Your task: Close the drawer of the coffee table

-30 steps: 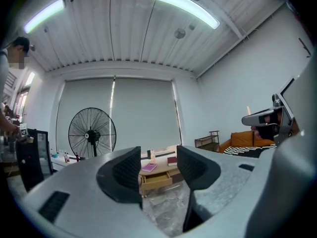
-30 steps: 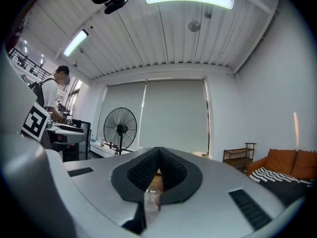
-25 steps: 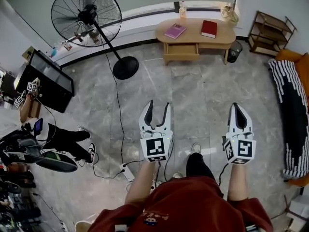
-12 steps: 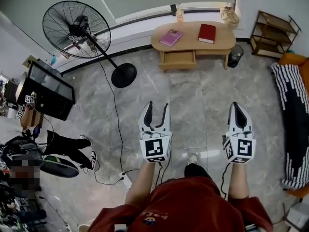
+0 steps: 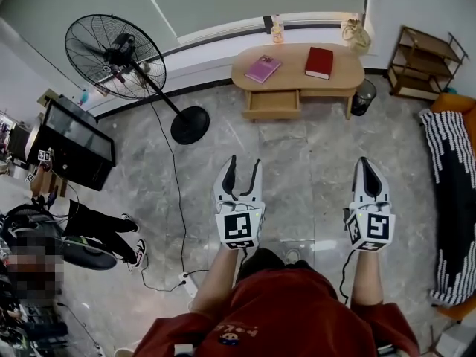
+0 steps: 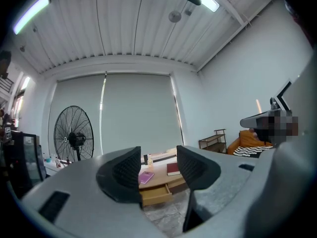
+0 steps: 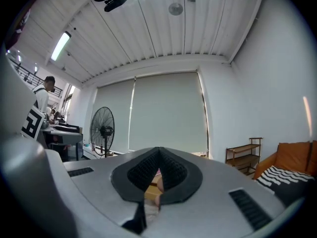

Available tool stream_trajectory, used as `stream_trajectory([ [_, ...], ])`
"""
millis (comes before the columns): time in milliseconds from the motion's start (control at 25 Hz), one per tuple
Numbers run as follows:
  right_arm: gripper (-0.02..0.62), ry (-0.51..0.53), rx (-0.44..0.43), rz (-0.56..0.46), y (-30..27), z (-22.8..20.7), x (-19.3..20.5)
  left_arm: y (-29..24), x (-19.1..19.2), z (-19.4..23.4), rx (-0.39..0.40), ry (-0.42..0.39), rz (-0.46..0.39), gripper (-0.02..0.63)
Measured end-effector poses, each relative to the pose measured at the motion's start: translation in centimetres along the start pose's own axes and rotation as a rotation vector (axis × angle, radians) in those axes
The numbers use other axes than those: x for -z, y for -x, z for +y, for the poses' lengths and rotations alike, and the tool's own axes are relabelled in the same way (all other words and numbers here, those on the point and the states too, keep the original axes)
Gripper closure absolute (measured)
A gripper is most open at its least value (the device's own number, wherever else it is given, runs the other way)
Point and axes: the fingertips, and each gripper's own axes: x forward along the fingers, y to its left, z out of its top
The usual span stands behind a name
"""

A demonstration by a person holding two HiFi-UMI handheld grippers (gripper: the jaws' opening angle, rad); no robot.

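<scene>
Change: the coffee table (image 5: 297,56) sat lower and slightly larger in the head view than a second before; the person appeared to have stepped toward it, both grippers carried level in front
Meaning: approach only, judged; the table remained well apart from both grippers, nothing touched yet
Drawer (image 5: 272,103): pulled out of the table's front, below the pink book (image 5: 262,68); not yet closed
Left gripper (image 5: 245,161): jaws apart, nothing between them
Right gripper (image 5: 364,162): jaws pressed together, empty
Count: one coffee table; one drawer; two books, pink and red book (image 5: 319,62); one standing fan (image 5: 115,56); two grippers
</scene>
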Motion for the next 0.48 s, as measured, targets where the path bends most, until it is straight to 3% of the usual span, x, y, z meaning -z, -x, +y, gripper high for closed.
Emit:
stream_trajectory([
  [480, 0.598, 0.064, -0.016, -0.004, -8.4, 0.2, 1.0, -7.9, 2.3, 2.8, 0.001, 0.032, -0.029, 0.396],
])
